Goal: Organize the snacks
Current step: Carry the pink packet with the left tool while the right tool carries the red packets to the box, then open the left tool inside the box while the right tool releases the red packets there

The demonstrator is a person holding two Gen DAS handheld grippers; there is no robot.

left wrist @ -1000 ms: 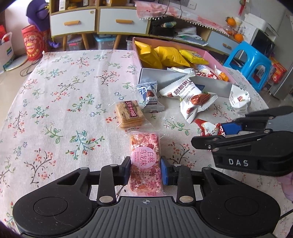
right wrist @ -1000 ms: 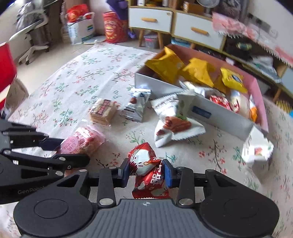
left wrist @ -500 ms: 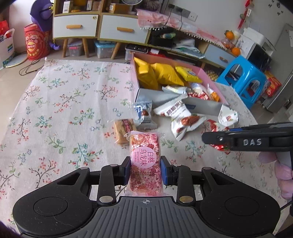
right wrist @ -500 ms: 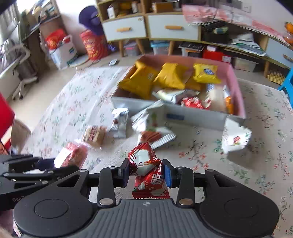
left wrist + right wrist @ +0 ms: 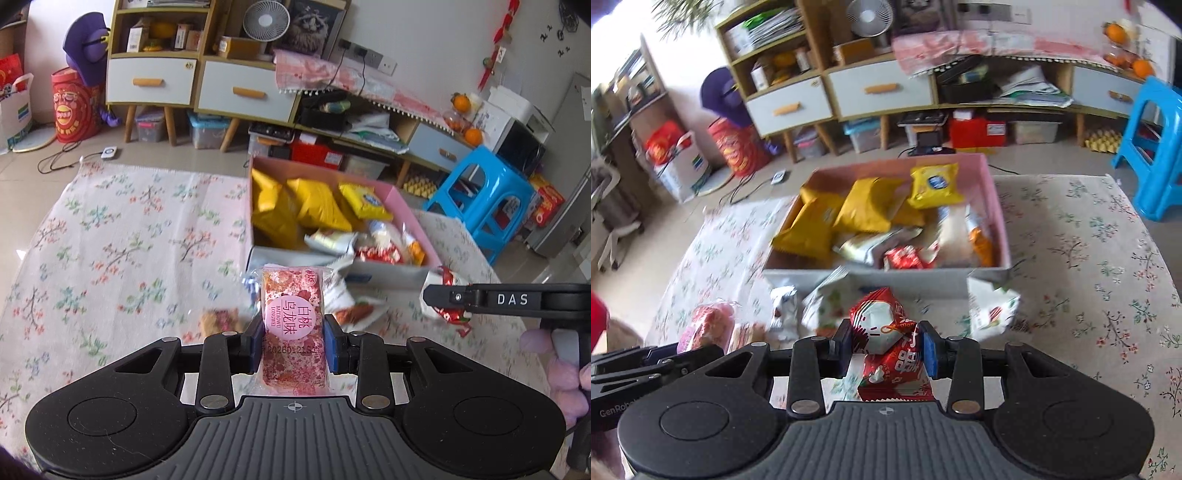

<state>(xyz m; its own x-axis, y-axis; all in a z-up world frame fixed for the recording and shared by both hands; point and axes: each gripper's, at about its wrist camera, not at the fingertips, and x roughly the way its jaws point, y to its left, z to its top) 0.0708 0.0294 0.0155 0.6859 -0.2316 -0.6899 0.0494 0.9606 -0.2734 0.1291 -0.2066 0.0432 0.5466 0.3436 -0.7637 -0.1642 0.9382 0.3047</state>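
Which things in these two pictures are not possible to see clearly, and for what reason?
- Left wrist view: brown biscuit pack, blurred, partly behind the left tool.
- Right wrist view: snacks low in the pink box, blurred, overlapping.
- Right wrist view: red snack packet's lower end, hidden behind the right tool.

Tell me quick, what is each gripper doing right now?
Left gripper: closed on the pink snack bar.
Right gripper: closed on the red snack packet.

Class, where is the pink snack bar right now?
In the left wrist view, the pink snack bar sits clamped in the left gripper, raised before the pink box.
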